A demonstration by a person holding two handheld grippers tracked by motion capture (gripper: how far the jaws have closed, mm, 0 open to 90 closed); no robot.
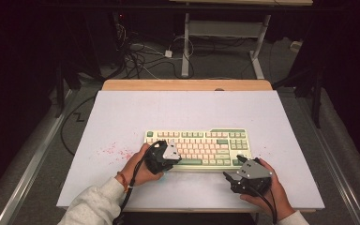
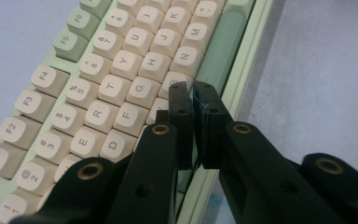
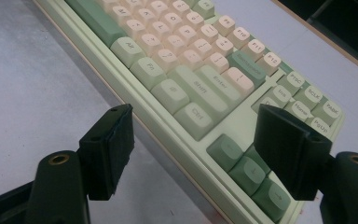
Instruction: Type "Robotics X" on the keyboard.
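On the white tabletop (image 1: pixel 122 122) the keyboard (image 1: pixel 201 143) lies a little toward six o'clock of centre, long side running from nine to three, a pale green case set with cream keycaps and darker green ones for the space bar (image 2: pixel 221 46), the modifiers and the arrow cluster (image 3: pixel 249 170). At about eight o'clock of it a scatter of reddish specks (image 1: pixel 115 151) stains the surface, and a wooden strip (image 1: pixel 187 85) edges the table at twelve. Beyond that, on the dim floor, black and white cables (image 1: pixel 140 56) tangle around the white metal legs of another desk (image 1: pixel 186 44). The left gripper (image 1: pixel 163 157) sits over the keyboard's lower left portion, its black jaws clenched together with nothing between them, the tips poised above the bottom letter row beside the space bar; whether they touch a key I cannot tell. The right gripper (image 1: pixel 236 180) rests at the keyboard's five o'clock corner, just off its front edge, jaws released and standing wide, framing the arrow keys and the Ctrl key (image 3: pixel 196 114) without touching them. Nothing stands between either tool and the keys. Each gripper is matte black plastic with brass-coloured bushings at the pivots and a grey three-cornered plate on top. The keycaps are rounded and sculpted, smooth, with small printed legends. A cream knitted sleeve (image 1: pixel 91 206) covers the person's left forearm.
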